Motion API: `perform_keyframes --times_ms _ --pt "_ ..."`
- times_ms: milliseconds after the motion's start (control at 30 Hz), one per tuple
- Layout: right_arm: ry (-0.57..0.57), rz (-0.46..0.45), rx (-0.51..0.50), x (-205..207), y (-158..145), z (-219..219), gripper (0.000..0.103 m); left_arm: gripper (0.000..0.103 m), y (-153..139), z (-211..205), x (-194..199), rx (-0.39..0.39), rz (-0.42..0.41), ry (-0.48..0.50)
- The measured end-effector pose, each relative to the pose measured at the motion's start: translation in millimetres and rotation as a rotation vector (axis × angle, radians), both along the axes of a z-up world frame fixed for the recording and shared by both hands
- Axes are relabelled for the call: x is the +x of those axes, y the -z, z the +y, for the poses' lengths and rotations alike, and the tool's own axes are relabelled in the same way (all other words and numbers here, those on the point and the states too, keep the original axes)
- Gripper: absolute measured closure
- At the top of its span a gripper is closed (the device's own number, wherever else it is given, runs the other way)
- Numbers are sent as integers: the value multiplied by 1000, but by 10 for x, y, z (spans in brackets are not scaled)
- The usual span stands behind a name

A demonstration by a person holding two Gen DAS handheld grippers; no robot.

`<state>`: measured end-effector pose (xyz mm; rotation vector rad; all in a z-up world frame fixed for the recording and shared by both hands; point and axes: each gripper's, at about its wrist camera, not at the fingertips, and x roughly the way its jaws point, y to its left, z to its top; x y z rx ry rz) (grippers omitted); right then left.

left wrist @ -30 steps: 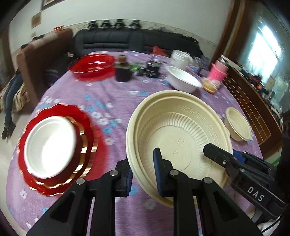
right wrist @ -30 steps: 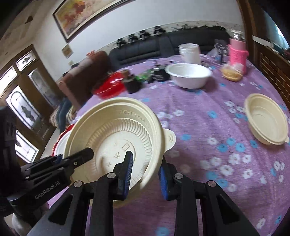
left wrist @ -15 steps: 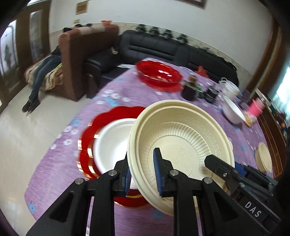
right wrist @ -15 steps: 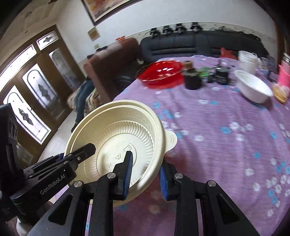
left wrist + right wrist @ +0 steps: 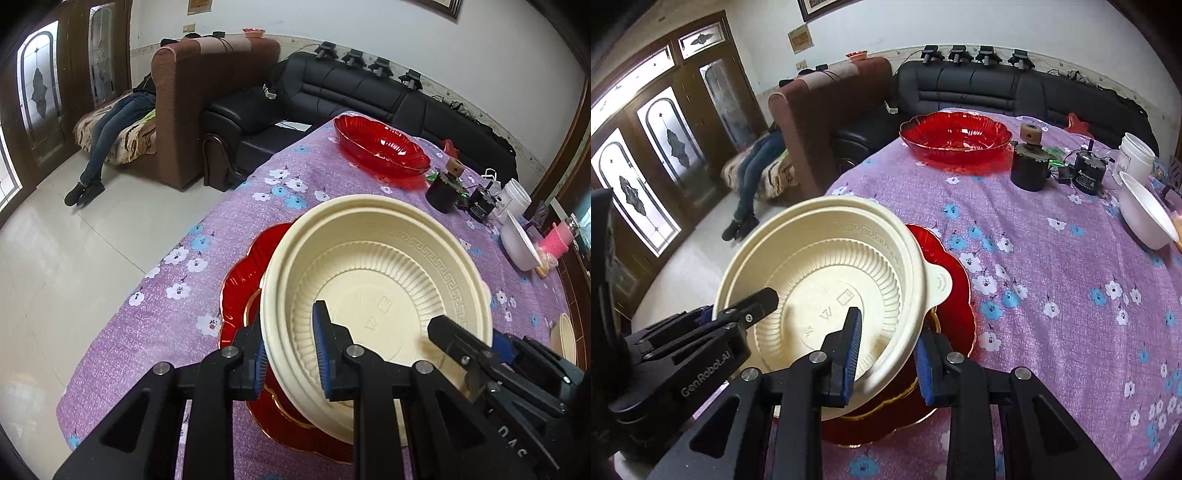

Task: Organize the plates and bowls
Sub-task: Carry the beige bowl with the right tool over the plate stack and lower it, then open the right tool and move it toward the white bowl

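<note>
**Cream bowl hanging over the red plate stack, held by two rim grips**

The left hand-held gripper (image 5: pixel 290 356) is clamping the near-left rim of the cream bowl (image 5: pixel 376 295), one pad outside the wall and one inside. The right hand-held gripper (image 5: pixel 886 356) is pinching the opposite stretch of rim in the same way. The bowl is sitting tilted above the red scalloped plate (image 5: pixel 945 280), which is lying near the edge of the desk (image 5: pixel 1071 280); whether the bowl's base is touching anything below cannot be told, because the bowl is hiding the middle of the plate.

The risks, as I judge them: both grips are biting only a thin, flexible rim, so if the two hands are drifting apart or twisting unevenly, the wall may be buckling and slipping out. A tilted release could be landing the bowl off-centre, letting it slide toward the nearby desk edge and the floor. Pressing down hard could be shifting the red plate on the cloth.

Compared with a second earlier, the bowl is now covering the small white plate that was showing on the red one, having travelled across from over open cloth. Both grips are looking unchanged. The smaller cream bowl (image 5: pixel 563 338) and white bowl (image 5: pixel 1145 218) are lying farther off to the side.
</note>
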<state>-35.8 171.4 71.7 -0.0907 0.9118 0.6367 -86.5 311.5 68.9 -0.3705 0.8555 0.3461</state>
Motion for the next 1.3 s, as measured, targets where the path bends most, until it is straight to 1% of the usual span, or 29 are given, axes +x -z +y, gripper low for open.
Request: perform_keyframes --times_ms 167,233,267,300,500,533,567,600,667,700,800,1000,1167,1233,1300 --pt "-1 15 -15 35 86 59 73 78 42 99 7 -26 5 -5" --pt "-2 9 -27 33 97 87 73 68 32 142 -14 -23 0 -21" --pt "-2 4 -32 30 100 94 74 59 24 170 -30 -24 -4 -33" --pt "-2 -3 -37 29 100 102 74 56 15 196 -48 -26 -11 -46" --pt "10 -34 -68 21 120 133 73 54 -36 310 -113 -48 -38 -74" --pt "20 -35 -61 29 123 124 70 53 -46 311 -124 -48 -42 -77" --pt "21 -32 -47 36 122 112 63 53 -55 317 -138 -50 -47 -79" --pt "26 -31 -32 45 117 95 59 52 -63 325 -154 -52 -50 -82" --pt "43 -44 -15 43 91 65 38 51 -87 341 -183 -56 -59 -86" --pt "50 -51 -3 43 69 45 36 50 -102 352 -203 -58 -66 -89" --pt "56 -63 16 41 21 8 36 47 -135 377 -241 -57 -79 -100" --pt "79 -59 61 34 -39 -105 36 46 -168 431 -313 -63 -95 -127" --pt "79 -62 75 -16 -72 -160 36 45 -214 418 -350 -58 -102 -132" --pt "79 -65 84 -50 -98 -187 36 42 -251 379 -366 -48 -109 -129" --pt "80 -70 94 -86 -128 -230 36 37 -301 330 -381 -33 -119 -126"
